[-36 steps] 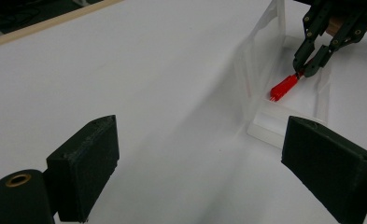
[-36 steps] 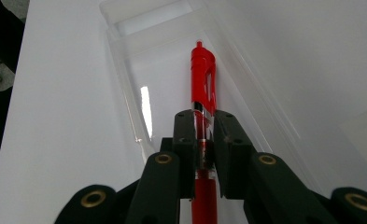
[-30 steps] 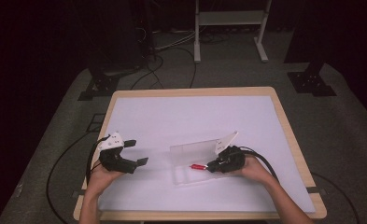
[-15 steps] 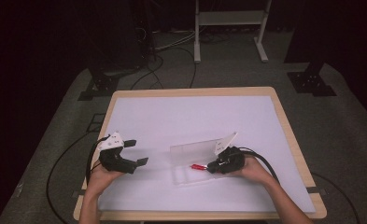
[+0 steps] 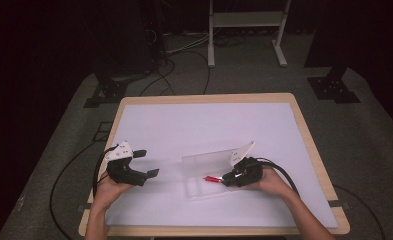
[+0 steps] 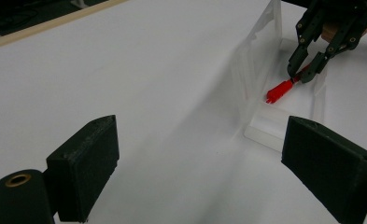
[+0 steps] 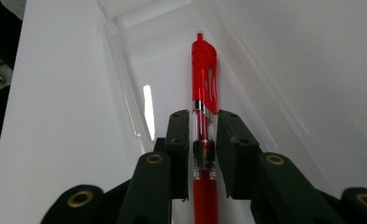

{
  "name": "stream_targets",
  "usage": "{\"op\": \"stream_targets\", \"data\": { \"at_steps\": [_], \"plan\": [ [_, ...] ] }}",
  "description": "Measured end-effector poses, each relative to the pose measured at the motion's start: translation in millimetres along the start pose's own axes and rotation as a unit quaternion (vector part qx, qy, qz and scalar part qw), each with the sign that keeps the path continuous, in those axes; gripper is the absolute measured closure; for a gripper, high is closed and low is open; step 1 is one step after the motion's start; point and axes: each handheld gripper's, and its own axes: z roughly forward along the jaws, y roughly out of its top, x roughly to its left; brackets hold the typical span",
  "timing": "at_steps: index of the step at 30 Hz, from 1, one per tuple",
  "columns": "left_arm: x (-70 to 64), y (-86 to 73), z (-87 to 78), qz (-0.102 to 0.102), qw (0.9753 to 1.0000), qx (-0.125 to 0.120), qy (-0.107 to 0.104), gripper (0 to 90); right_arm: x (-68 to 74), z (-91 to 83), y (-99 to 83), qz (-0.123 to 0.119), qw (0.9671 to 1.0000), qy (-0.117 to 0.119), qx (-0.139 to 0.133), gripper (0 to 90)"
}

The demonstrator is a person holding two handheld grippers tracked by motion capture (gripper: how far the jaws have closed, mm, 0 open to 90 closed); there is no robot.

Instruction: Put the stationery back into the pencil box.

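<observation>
A red pen (image 7: 203, 93) is clamped between the jaws of my right gripper (image 7: 203, 140), its clip end pointing into a clear plastic case (image 7: 139, 60). From above, the right gripper (image 5: 230, 179) holds the red pen (image 5: 212, 179) just over the open clear case (image 5: 196, 189), whose lid (image 5: 209, 161) stands up behind. My left gripper (image 5: 146, 164) rests at the table's left with its jaws wide apart and nothing between them. Its own view shows the red pen (image 6: 280, 88) and the right gripper (image 6: 299, 74) beside the case lid (image 6: 260, 56).
The white table top (image 5: 209, 125) has a wooden rim. Cables trail from both grippers over the front corners. A white metal stand (image 5: 244, 20) and black stand feet sit on the grey floor beyond the table.
</observation>
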Motion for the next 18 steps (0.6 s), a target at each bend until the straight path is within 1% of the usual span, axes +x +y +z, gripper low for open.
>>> {"op": "stream_targets", "data": {
  "at_steps": [2, 4, 6, 9, 10, 13, 17, 18],
  "plan": [
    [-0.4, -0.2, -0.5, -0.001, 1.0000, -0.001, 0.001, 10.6, -0.2, -1.9, 0.1, -0.001, 1.0000, 0.000, -0.002, 70.1],
    [-0.2, -0.2, -1.3, -0.001, 1.0000, -0.002, 0.001, 10.5, -0.6, -5.2, 0.1, 0.002, 1.0000, -0.002, -0.008, 69.2],
    [-0.5, -0.2, -1.6, -0.001, 1.0000, -0.003, 0.001, 10.5, -1.1, -9.2, -0.1, 0.009, 0.9998, -0.004, -0.018, 67.2],
    [-0.6, -0.2, -1.6, -0.001, 1.0000, -0.002, 0.001, 10.5, -2.0, -14.9, -0.6, 0.008, 0.9996, -0.009, -0.025, 64.2],
    [-0.4, -0.2, -1.7, -0.001, 1.0000, -0.003, 0.001, 10.5, -1.6, -16.9, -0.7, 0.014, 0.9994, -0.011, -0.029, 64.1],
    [0.1, -0.3, -2.0, 0.000, 1.0000, -0.002, 0.001, 10.5, -2.3, -22.2, -2.2, 0.020, 0.9988, -0.017, -0.040, 62.1],
    [0.8, -1.2, -2.2, -0.002, 1.0000, -0.005, 0.000, 10.5, -3.1, -26.3, -5.3, 0.029, 0.9986, -0.023, -0.037, 59.7],
    [1.5, -2.0, -1.6, -0.003, 1.0000, -0.001, 0.001, 10.5, -3.3, -27.3, -6.1, 0.026, 0.9987, -0.027, -0.035, 59.5]
  ]
}}
